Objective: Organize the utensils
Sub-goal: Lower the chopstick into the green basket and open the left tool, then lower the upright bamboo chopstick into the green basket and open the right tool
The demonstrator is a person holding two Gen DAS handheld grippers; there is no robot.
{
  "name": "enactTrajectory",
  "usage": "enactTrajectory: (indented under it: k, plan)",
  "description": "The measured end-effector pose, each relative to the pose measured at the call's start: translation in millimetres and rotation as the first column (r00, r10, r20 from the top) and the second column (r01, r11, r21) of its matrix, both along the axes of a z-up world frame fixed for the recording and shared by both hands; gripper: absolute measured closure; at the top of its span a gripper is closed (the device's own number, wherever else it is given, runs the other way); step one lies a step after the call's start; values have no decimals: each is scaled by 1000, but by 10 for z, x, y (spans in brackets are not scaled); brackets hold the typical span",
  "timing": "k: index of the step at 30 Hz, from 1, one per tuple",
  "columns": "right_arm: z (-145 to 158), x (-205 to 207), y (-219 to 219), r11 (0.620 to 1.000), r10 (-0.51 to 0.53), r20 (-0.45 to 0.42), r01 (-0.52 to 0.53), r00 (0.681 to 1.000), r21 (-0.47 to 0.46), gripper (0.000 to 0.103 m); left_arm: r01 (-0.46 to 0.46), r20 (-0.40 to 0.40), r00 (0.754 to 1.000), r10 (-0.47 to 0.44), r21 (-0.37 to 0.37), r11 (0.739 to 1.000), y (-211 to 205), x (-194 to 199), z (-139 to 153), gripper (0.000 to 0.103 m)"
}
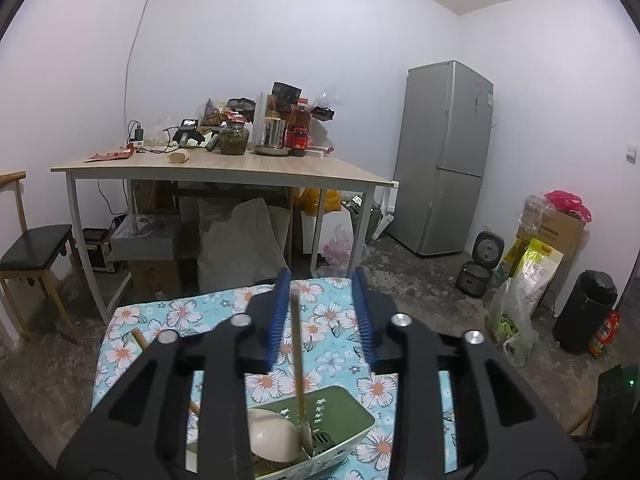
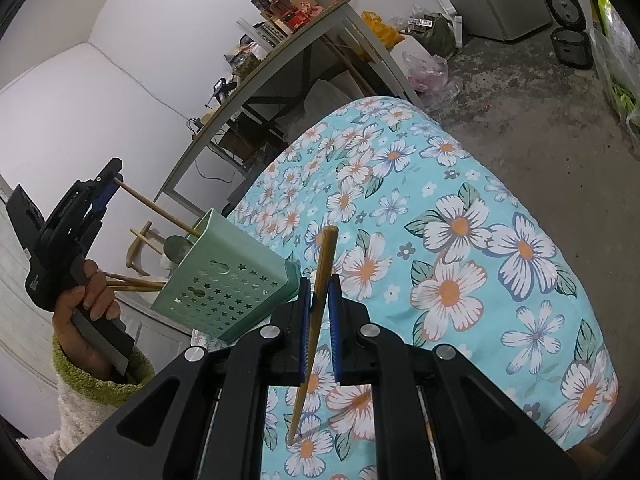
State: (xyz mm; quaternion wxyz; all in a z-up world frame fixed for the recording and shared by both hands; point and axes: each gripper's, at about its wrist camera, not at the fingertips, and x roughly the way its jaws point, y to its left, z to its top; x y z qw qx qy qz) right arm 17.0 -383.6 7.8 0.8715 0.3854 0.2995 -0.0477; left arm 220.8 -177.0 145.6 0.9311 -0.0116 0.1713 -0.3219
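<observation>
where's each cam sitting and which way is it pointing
Left wrist: on the left gripper, looking forward and slightly down along its open fingers at a spoon standing in the green caddy, with a desk and fridge beyond; only the gripper shows.
Right wrist: on the right gripper, looking down across the floral cloth, shut on a chopstick; the person's left hand and gripper show at left.
Shared: caddy, cloth, desk, fridge, spoon.
</observation>
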Motion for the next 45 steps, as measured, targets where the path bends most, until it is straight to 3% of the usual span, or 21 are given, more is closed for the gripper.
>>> enactTrajectory:
  k: [7, 12, 24, 32, 39, 45]
  plan:
    - [160, -54, 56, 999, 0, 26, 2, 1000, -46, 95, 10, 7, 1000, -10, -19, 1000, 155, -159, 55, 62]
    - [441, -69, 115, 993, 12, 72, -4, 997, -116, 96, 15, 21, 1000, -14, -45, 999, 395, -334, 110, 53]
    - [1515, 228, 269, 943, 91, 252, -2, 964, -334, 96, 29, 20, 999, -28, -47, 998, 1074, -728, 6, 38]
    - [2149, 623, 445, 900, 169, 358, 4, 918, -435, 96, 43, -44, 998, -42, 18, 999, 1486, -904, -364, 33]
    - [2214, 1098, 618, 888, 214, 349, -33, 912, -459, 96, 13, -128, 992, -9, 32, 999, 1765, -883, -710, 33]
    - [2002, 1472, 786, 854, 238, 280, -63, 930, -517, 96, 3, -160, 987, 3, 34, 999, 1807, -835, -818, 33]
